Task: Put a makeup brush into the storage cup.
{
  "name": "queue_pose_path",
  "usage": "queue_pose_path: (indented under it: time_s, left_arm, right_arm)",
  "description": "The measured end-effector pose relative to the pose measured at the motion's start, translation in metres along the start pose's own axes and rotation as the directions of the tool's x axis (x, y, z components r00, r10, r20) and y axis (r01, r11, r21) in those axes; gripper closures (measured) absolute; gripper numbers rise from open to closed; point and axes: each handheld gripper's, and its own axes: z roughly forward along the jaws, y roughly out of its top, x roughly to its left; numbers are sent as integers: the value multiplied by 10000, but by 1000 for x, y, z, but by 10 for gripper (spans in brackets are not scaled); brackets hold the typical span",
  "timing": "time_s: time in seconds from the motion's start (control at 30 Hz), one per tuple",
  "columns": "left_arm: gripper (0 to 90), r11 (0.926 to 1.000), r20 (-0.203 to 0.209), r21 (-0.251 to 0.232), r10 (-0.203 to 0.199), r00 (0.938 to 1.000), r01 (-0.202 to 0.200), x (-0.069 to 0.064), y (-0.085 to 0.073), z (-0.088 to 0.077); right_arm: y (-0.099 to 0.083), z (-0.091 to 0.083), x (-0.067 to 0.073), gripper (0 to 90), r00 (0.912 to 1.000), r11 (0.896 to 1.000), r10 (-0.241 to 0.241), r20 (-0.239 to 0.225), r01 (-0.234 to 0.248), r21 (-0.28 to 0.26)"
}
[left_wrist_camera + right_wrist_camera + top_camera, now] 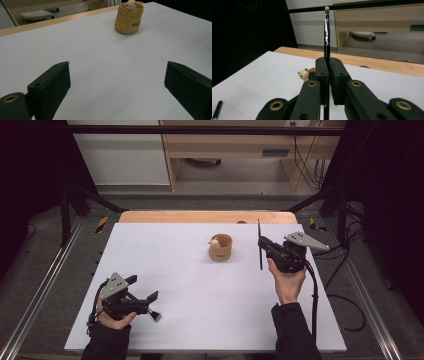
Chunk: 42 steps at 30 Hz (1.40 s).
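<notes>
A tan pouch-shaped cup (220,249) with a small bear figure at its rim stands at the table's middle back. It shows far ahead in the left gripper view (128,21). The bear (303,74) peeks out left of the right gripper's jaws. My right gripper (262,245) (329,65) is right of the cup, shut on a thin black brush (260,251) held upright, its pale tip (327,10) at the top. At the front left, my left gripper (142,288) (117,85) is open over bare table, with nothing between its jaws.
A short dark stick with a pale end (156,316) lies on the white table top (200,290) just right of the left gripper; a dark tip (217,110) shows low left in the right gripper view. A wooden edge (200,216) runs along the back.
</notes>
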Motion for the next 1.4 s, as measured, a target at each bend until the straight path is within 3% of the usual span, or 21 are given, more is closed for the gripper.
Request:
queue_pose_path:
  time_s: [0.7, 1.4]
  left_arm:
    - [58, 9999, -22, -45, -102, 9999, 102, 3, -1, -1]
    - [57, 9995, -46, -200, -239, 9997, 238, 5, 0, -3]
  right_arm:
    - [18, 32, 6, 859, 9997, 9981, 194, 123, -187, -591]
    - [23, 70, 10, 859, 9992, 9979, 232, 322, -212, -614]
